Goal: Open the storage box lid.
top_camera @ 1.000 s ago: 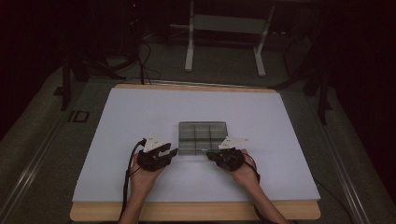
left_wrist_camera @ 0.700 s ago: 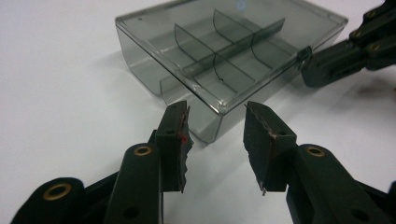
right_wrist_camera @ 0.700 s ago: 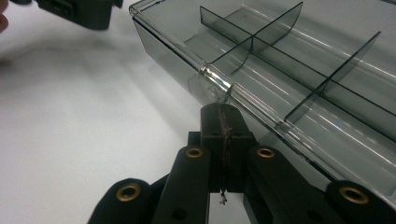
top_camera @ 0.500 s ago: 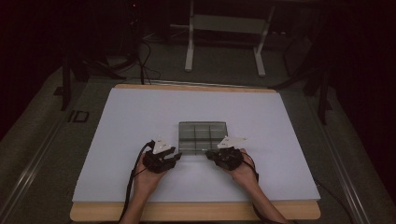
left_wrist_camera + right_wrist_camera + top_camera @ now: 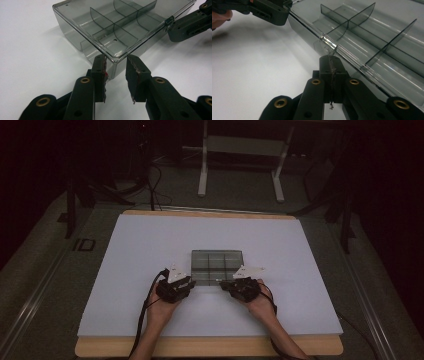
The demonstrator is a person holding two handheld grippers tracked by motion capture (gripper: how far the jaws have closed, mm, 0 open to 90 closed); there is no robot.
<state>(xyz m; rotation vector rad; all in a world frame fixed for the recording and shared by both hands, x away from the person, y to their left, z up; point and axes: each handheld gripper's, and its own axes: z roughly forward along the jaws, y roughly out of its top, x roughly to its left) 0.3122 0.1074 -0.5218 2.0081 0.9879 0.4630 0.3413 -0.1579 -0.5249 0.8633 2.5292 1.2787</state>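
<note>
Resting lid-down-shut on a white table cover (image 5: 140,270), smoky clear plastic compartment box (image 5: 217,266) with crossed dividers inside, directly ahead of both grippers. Left gripper (image 5: 116,65) straddling the box's near corner, jaws just now closing and part-way apart, the corner between the pads with no firm pinch visible, probably to steady the base. Right gripper (image 5: 332,58) with jaws fully together, tips at the small clear latch (image 5: 327,42) on the front edge, likely to flick it open. No readable brand or label on the box. Table's wooden edge (image 5: 210,346) nearest the person's forearms.
</note>
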